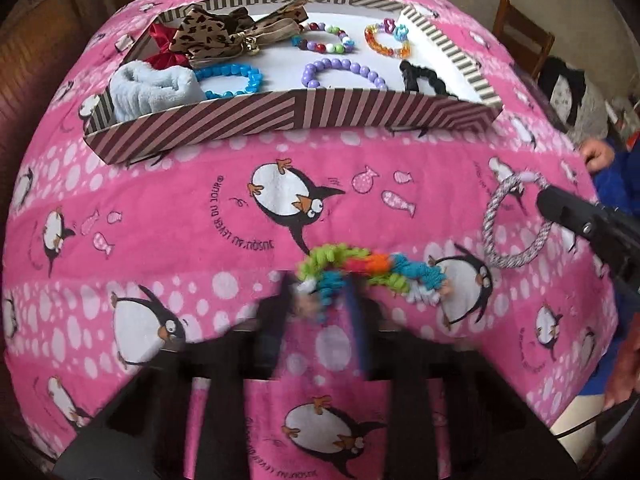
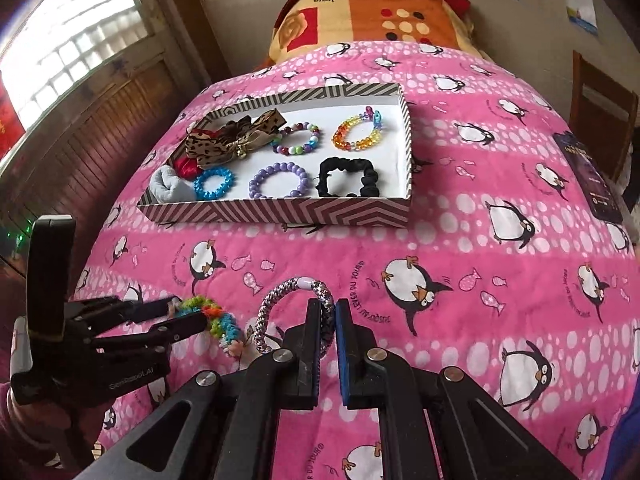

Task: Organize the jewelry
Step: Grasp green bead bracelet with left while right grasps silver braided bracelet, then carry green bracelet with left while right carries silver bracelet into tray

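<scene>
Already, a grey braided bracelet (image 2: pixel 280 312) is pinched at its right side in the right hand-held gripper (image 2: pixel 334 320), and a multicoloured scrunchie (image 1: pixel 368 276) in the left hand-held gripper (image 1: pixel 320 312). Both are held low over the bed (image 2: pixel 480 220); the striped box (image 2: pixel 280 212) lies straight ahead, well apart, its long axis crosswise.

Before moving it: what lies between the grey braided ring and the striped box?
Only bare pink penguin blanket between grey braided ring and striped box, seen in the right wrist view.

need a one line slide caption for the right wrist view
Right gripper pinching a grey braided hair tie while left gripper grips a rainbow scrunchie, striped tray of bracelets waiting beyond.
</scene>
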`<state>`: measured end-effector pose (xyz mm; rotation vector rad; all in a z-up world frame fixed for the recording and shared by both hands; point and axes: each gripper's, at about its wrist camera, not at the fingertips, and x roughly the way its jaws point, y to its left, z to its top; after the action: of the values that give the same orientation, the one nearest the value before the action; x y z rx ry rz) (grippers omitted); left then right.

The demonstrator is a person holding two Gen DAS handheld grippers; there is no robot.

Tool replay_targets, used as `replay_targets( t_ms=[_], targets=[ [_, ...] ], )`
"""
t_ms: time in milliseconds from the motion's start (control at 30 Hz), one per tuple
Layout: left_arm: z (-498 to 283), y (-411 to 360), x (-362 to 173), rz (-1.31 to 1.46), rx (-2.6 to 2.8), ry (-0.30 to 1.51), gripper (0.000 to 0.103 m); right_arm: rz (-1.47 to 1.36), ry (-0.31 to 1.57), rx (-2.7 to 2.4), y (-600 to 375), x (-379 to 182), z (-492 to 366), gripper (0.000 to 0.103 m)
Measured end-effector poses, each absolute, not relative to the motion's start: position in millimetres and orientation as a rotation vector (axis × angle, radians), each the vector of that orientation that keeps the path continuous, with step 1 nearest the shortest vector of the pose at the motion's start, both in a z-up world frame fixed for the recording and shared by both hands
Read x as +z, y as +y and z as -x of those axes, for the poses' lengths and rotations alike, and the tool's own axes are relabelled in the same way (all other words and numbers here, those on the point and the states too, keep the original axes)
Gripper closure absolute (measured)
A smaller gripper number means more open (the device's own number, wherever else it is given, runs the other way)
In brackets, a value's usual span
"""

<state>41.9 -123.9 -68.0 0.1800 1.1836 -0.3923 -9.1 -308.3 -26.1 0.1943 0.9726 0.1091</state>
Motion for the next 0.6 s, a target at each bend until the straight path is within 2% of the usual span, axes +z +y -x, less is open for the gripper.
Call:
replay_targets(
  t_ms=[167,600],
  targets=[
    [-49,-108,-51,-0.081,-0.447,1.203,0.092,-0.206,0.963,0.115,-310,-22,11,0.097],
    [-47,-85,40,-0.044,-0.441,1.024,0.092,-0.188,0.912,0.157,-295,5,6,0.097]
  ],
)
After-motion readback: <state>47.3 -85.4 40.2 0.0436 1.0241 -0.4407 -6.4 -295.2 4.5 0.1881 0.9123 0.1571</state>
